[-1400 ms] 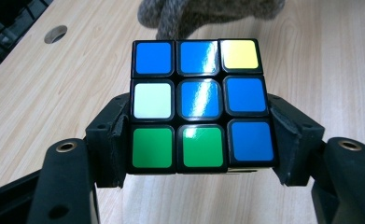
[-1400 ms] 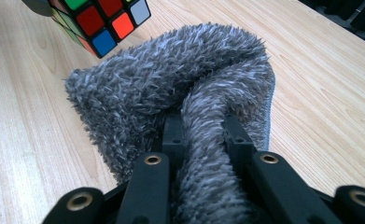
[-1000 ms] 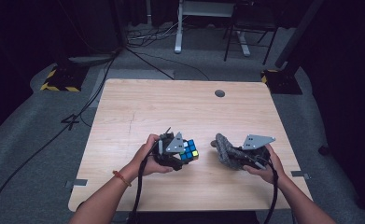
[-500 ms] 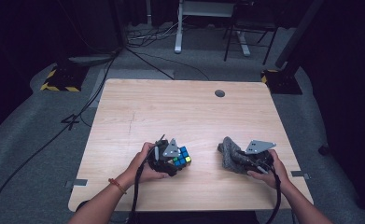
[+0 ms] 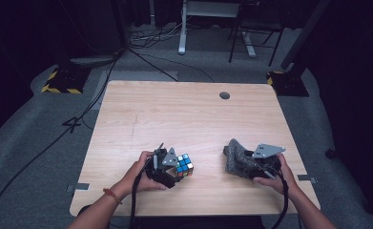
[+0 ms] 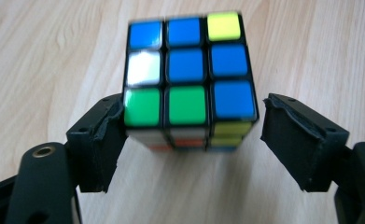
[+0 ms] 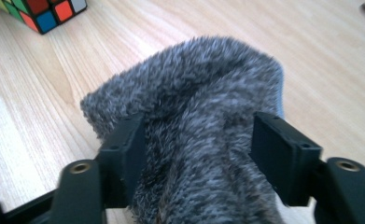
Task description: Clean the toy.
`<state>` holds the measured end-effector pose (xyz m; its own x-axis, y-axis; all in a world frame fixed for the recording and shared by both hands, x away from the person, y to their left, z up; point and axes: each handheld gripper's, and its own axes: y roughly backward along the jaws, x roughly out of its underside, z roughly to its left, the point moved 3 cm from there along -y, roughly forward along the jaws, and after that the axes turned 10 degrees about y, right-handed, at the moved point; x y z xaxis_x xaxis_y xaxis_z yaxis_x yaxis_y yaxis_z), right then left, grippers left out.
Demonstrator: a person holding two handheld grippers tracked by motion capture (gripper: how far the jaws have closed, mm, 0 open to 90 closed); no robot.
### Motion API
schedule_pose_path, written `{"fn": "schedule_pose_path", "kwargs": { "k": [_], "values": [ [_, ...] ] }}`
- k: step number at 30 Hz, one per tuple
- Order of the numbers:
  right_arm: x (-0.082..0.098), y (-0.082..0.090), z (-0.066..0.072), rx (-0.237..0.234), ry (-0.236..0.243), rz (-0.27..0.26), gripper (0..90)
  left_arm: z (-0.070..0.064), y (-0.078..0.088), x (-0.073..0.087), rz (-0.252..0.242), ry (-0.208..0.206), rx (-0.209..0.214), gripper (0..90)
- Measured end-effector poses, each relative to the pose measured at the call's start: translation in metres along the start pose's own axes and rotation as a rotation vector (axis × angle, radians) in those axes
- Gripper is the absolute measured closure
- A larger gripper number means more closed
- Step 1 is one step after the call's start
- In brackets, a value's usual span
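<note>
Dim surroundings, lit tabletop, blurred close-ups

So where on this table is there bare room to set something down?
The whole far half of the light wooden table is bare, up to the round grommet hole. A bare strip also lies between the multicoloured puzzle cube and the fuzzy grey cloth. The near edge is crowded by both hands.

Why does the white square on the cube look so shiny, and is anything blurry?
Left gripper view: light glares off the cube's white sticker, and the cube's top edge is smeared. Right gripper view: the furry cloth is soft and fuzzy up close. High view: the table is lit, the room around it dark.
</note>
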<state>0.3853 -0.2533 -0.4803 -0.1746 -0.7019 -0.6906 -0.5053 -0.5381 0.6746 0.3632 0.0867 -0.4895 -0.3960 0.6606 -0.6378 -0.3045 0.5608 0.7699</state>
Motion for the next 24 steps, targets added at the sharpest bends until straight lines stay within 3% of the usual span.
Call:
{"fn": "schedule_pose_path", "kwargs": {
  "k": [6,8,14,16,20,24],
  "values": [
    [-0.009,0.01,0.003,0.028,0.018,-0.038,33.0,-0.012,0.01,0.014,0.018,-0.015,0.013,26.5],
    [-0.012,0.012,0.005,0.033,0.031,-0.047,32.9,-0.019,0.011,0.018,0.03,-0.018,0.041,27.6],
    [-0.022,0.012,0.019,-0.003,0.071,-0.076,35.5,-0.034,0.012,0.024,0.05,-0.041,0.074,28.2],
    [-0.025,0.009,0.027,-0.031,0.086,-0.081,35.8,-0.032,0.015,0.025,0.044,-0.039,0.06,26.3],
    [-0.033,-0.003,0.041,-0.079,0.122,-0.069,36.4,-0.015,0.016,0.022,0.0,0.008,0.057,21.4],
    [-0.045,-0.021,0.057,-0.116,0.168,-0.05,36.6,-0.003,0.011,0.013,-0.009,-0.022,0.069,16.5]
  ]
}}
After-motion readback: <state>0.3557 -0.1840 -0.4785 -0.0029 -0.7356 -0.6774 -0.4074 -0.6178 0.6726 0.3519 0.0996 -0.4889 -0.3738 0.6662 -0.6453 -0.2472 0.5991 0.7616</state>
